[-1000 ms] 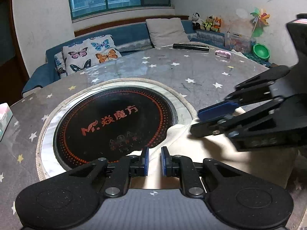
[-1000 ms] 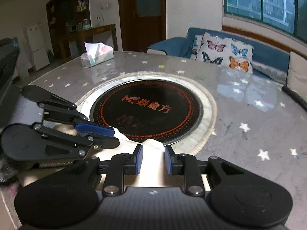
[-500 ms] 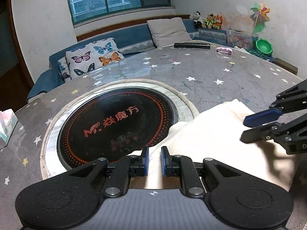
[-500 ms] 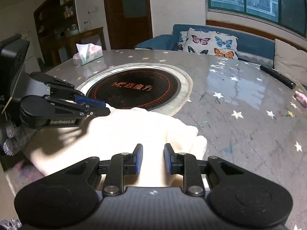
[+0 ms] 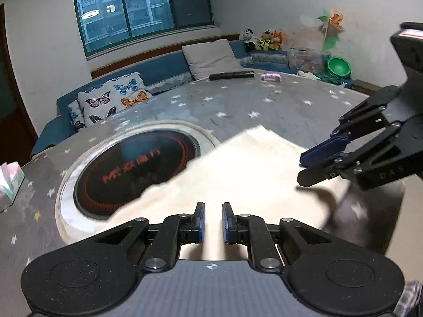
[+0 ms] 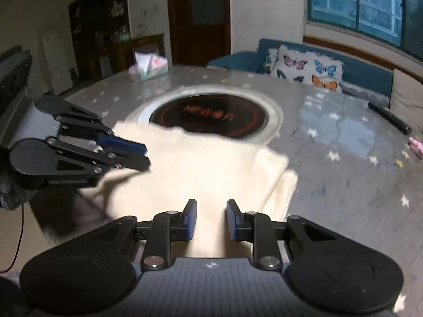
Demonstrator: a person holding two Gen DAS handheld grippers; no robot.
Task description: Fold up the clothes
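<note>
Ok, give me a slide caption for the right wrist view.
Both grippers, right and left, hover with jaws slightly apart over a folded cream cloth on the star-patterned table.

Beyond the cloth [image 5: 238,174], the tabletop [image 5: 264,105] lies open; a remote [image 5: 231,75] at its far edge, a tissue box [image 6: 150,64] left.

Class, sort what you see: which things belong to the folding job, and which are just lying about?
Job: cream cloth; left claw; right claw.

Lying about: tissue box; remote control; butterfly pillow; round hotplate; green bowl.
</note>
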